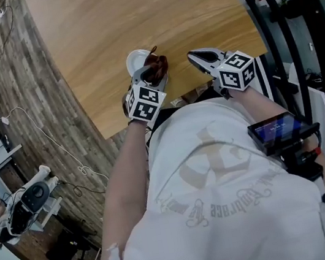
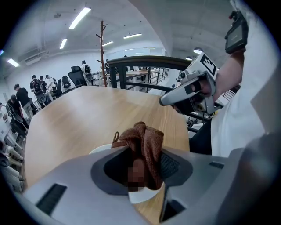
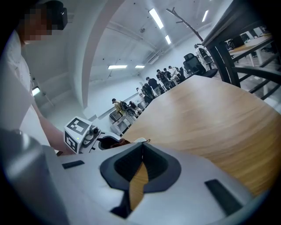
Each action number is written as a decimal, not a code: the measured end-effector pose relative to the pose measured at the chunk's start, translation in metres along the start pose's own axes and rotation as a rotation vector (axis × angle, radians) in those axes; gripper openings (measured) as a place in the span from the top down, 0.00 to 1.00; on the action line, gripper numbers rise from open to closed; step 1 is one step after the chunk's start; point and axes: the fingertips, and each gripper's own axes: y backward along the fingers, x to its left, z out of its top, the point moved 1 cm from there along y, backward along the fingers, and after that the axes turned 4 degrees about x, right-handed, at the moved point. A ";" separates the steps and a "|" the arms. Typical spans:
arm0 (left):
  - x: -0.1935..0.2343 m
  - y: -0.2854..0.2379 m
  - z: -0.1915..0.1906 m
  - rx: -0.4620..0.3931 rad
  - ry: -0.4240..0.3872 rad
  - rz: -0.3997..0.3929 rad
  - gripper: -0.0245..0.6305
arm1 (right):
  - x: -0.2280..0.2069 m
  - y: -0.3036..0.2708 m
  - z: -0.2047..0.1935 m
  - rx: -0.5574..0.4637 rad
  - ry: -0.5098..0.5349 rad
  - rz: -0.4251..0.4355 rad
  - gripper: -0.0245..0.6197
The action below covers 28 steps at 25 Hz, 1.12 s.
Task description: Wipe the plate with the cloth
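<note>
A small white plate (image 1: 135, 60) lies near the front edge of the wooden table (image 1: 129, 14). My left gripper (image 1: 154, 75) is over the plate, shut on a bunched brown cloth (image 1: 158, 67). In the left gripper view the cloth (image 2: 144, 143) sticks up between the jaws, and the plate's rim (image 2: 145, 196) shows beneath it. To the right of the plate, my right gripper (image 1: 193, 57) hangs just above the table, shut with nothing in it. Its jaw tips meet in the right gripper view, where the left gripper's marker cube (image 3: 78, 132) shows at the left.
The table's front edge (image 1: 148, 120) runs just below both grippers, close to the person's body. A black railing (image 1: 292, 16) stands to the right. Wood floor with a white cable (image 1: 37, 126) lies left of the table. People and office chairs (image 2: 39, 85) are far behind.
</note>
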 end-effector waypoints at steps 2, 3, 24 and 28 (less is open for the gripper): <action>0.003 0.007 -0.009 0.021 -0.015 0.016 0.70 | 0.000 -0.001 -0.001 0.002 -0.001 0.000 0.94; 0.004 0.011 -0.015 0.031 -0.023 0.024 0.70 | 0.001 -0.001 -0.001 0.003 -0.001 0.002 0.94; 0.024 0.000 -0.020 0.131 -0.249 0.139 0.70 | -0.013 0.008 -0.006 -0.029 -0.045 -0.052 0.94; 0.026 -0.016 -0.009 0.131 -0.266 0.143 0.70 | -0.020 0.014 -0.009 -0.046 -0.062 -0.078 0.94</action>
